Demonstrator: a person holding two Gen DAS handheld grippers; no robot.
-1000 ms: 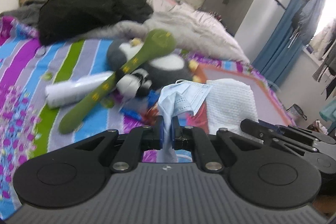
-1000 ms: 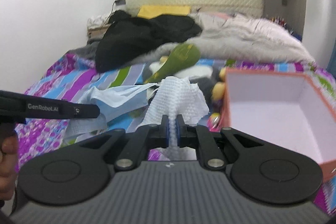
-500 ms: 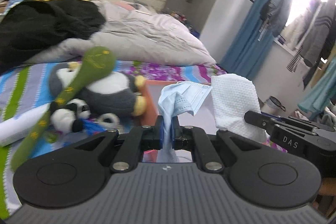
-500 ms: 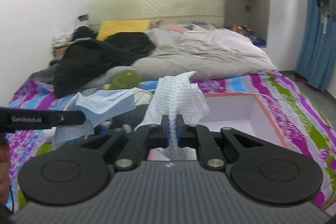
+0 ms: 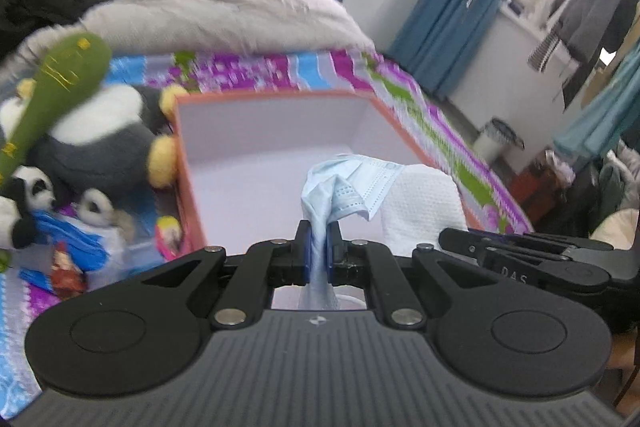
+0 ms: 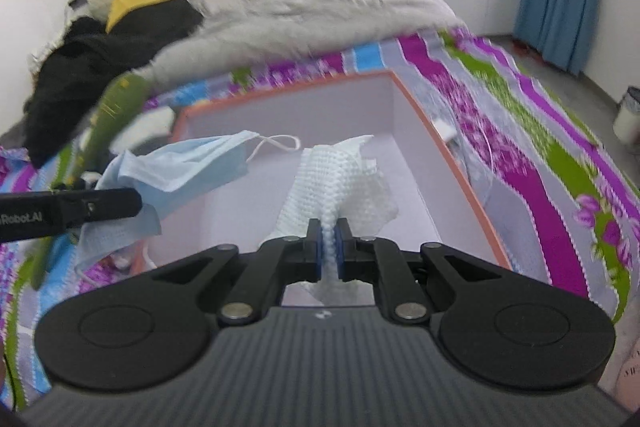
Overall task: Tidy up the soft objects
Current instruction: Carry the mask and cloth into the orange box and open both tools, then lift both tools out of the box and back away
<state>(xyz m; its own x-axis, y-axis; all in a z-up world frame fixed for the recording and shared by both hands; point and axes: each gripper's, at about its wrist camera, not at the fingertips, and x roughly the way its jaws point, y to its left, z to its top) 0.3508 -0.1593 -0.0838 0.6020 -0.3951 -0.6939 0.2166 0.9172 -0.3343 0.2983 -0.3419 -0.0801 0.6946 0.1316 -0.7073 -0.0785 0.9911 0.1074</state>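
My left gripper is shut on a light blue face mask and holds it over the open orange box with a white inside. My right gripper is shut on a white textured cloth, also held over the box. In the right wrist view the mask hangs from the left gripper at the left. In the left wrist view the white cloth shows to the right of the mask. The box looks empty where its floor shows.
A penguin plush, a long green plush, small panda toys and blue packets lie left of the box on the striped bedspread. A grey duvet and black clothes lie behind.
Both grippers have moved right and forward with their loads, from over the toys to above the open box, and now tilt down toward its inside.
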